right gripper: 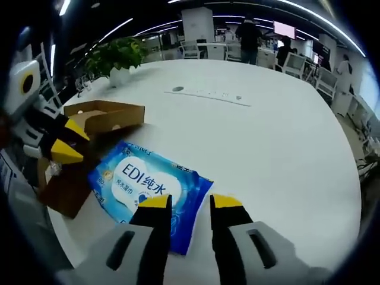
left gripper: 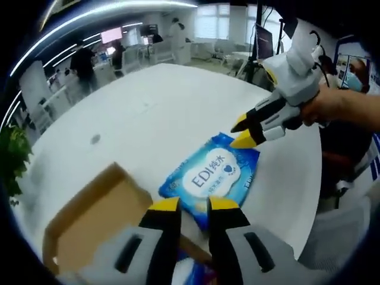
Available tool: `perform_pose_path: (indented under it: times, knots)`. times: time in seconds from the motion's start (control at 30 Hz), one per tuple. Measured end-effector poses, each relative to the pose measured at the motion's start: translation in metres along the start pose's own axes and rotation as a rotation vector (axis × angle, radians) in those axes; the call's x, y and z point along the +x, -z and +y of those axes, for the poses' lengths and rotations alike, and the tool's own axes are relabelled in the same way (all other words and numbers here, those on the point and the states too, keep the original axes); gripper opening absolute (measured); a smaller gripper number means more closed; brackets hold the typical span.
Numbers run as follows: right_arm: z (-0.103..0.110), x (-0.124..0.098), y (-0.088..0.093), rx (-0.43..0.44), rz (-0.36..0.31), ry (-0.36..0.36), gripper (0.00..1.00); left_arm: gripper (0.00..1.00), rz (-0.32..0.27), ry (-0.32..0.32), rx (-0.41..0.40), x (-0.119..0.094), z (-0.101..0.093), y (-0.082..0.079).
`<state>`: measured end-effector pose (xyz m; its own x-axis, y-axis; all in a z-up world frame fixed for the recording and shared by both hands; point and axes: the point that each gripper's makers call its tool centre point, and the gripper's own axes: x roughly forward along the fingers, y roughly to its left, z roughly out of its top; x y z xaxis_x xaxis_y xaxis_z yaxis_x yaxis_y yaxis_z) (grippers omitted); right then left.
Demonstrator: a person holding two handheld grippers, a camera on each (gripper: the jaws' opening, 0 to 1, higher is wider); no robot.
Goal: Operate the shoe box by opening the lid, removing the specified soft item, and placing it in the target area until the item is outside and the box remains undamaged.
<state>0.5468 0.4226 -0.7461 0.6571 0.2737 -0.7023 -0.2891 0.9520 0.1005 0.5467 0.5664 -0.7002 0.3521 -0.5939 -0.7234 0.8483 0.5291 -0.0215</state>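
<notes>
Looks basically done to me: the blue wipes pack (right gripper: pixel 148 187) is lying flat on the white table (right gripper: pixel 267 136) right beside the open cardboard box (right gripper: pixel 98 119), and both the left gripper (left gripper: pixel 193 205) and right gripper (right gripper: pixel 191 202) have their jaws spread, holding nothing.

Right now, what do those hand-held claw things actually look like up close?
Each claw is a two-jaw tool with a pale grey moulded body, black jaw arms with slotted recesses, and bright yellow wedge tips. The left claw and right claw look alike. The right one's white-grey housing sits in a bare hand, with a dark cable looping behind it.
</notes>
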Motion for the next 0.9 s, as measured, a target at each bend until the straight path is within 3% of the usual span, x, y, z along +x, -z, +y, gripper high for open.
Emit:
perform_pose_path:
  times: [0.3, 0.9]
  knots:
    - [0.01, -0.02, 0.005, -0.016, 0.015, -0.002, 0.33, 0.23, -0.039, 0.007, -0.043, -0.019, 0.002, -0.002]
    - [0.033, -0.058, -0.006, -0.067, 0.002, -0.008, 0.42, 0.35, -0.033, 0.02, -0.049, -0.054, 0.014, 0.016]
